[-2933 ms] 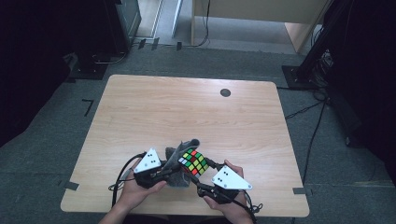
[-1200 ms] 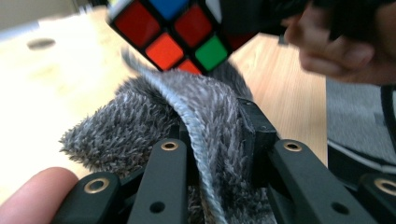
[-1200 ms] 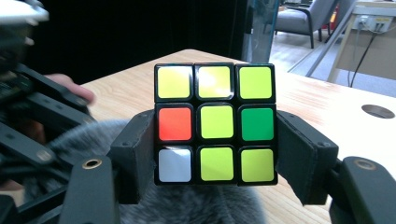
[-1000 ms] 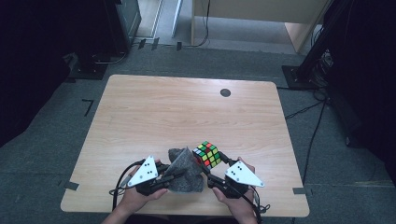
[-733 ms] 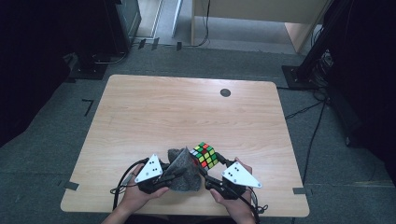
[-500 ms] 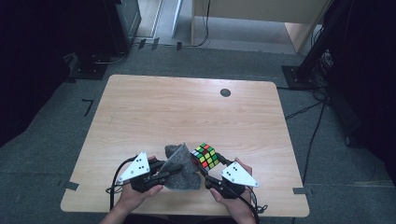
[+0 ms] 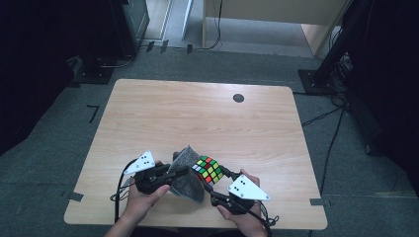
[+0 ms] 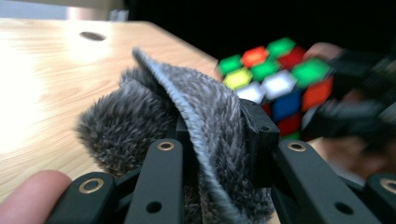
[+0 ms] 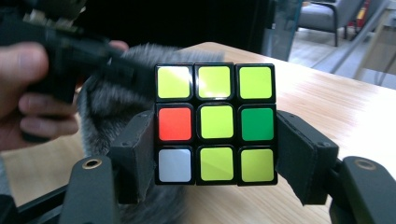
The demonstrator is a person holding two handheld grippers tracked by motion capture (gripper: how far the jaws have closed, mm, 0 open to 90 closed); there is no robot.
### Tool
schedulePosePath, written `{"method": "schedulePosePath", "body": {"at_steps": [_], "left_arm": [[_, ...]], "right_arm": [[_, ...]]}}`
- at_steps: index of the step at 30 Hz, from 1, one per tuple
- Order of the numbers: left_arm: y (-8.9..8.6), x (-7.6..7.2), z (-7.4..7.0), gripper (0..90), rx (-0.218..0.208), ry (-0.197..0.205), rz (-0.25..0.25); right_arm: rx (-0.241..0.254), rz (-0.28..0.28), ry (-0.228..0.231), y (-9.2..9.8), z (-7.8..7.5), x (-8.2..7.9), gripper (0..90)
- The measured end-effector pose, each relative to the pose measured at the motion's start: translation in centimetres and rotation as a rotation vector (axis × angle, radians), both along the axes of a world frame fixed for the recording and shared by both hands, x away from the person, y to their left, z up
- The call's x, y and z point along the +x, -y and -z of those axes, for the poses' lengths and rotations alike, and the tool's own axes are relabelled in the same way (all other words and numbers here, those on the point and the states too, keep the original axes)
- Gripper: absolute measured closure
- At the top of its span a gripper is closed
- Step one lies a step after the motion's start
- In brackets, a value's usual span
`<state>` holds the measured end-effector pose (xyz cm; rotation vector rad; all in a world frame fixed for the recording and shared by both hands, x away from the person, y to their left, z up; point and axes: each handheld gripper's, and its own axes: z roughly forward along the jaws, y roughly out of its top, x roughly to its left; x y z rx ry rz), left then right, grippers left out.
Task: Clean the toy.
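Grey fleecy cloth [image 8: 205,121] is clamped between the closed jaws of the left gripper [image 7: 170,174], near the table's [image 7: 197,113] near edge. Just to its right, the Rubik's cube [image 9: 215,123] is gripped on two opposite sides by the right gripper [image 9: 215,154], raised above the wooden tabletop.

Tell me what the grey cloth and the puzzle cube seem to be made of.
The grey cloth, clamped in the left gripper, looks like soft fleece or microfibre: fuzzy pile, stitched edge, limp folds. The puzzle cube, gripped by the right gripper, looks like hard black plastic with glossy coloured tiles, probably stickers.
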<state>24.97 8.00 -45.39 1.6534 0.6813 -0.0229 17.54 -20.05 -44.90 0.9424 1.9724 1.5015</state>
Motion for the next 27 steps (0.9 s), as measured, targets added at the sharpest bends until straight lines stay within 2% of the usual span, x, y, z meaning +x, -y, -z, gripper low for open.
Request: {"method": "schedulePosePath", "body": {"at_steps": [4,6,8,10,12,13,14,18,19,20,22,24,26,27], "left_arm": [[-0.8,0.1,-0.4,73.6,-0.091,-0.003,0.015],[-1.0,0.0,-0.6,73.5,-0.118,0.007,0.016],[-1.1,0.0,-0.7,73.0,-0.118,0.017,0.019],[-1.0,0.3,-0.5,72.6,-0.087,-0.009,0.004],[-0.9,0.8,-0.1,72.6,-0.08,-0.068,0.007],[-0.9,0.9,0.1,72.6,-0.092,-0.094,0.013],[-0.8,1.0,0.1,72.7,-0.112,-0.103,0.019],[-0.4,0.6,-0.5,72.2,-0.187,-0.086,0.099],[-0.3,0.6,-0.6,72.1,-0.183,-0.075,0.098],[-0.2,0.6,-0.5,71.9,-0.161,-0.062,0.078],[-0.2,0.9,-0.1,72.0,-0.085,-0.063,0.015],[-0.3,1.4,0.6,72.3,-0.027,-0.068,-0.04],[-0.4,2.1,1.2,72.1,0.053,-0.056,-0.088],[-0.4,2.3,1.3,71.7,0.075,-0.052,-0.101]], "right_arm": [[-0.034,-0.014,0.007,-0.5,0.2,-0.1,34.9],[-0.059,-0.008,0.012,-0.7,0.3,-0.2,34.9],[-0.073,-0.01,0.017,-0.8,0.4,-0.1,34.9],[-0.076,-0.006,0.017,-0.9,0.4,-0.2,34.9],[-0.067,0.0,0.019,-0.7,0.3,-0.2,34.9],[-0.059,0.002,0.016,-0.6,0.2,-0.2,34.9],[-0.053,0.003,0.012,-0.6,0.2,-0.2,34.9],[-0.058,0.004,0.005,-0.7,0.4,-0.1,34.9],[-0.063,0.003,0.005,-0.8,0.5,-0.2,34.9],[-0.071,0.004,0.01,-0.8,0.5,-0.2,34.9],[-0.076,0.01,0.016,-0.8,0.3,-0.3,34.9],[-0.065,0.016,0.022,-0.5,0.2,-0.3,34.9],[-0.055,0.024,0.024,-0.2,0.0,-0.3,34.9],[-0.043,0.032,0.019,0.1,-0.1,-0.3,34.9]]}}
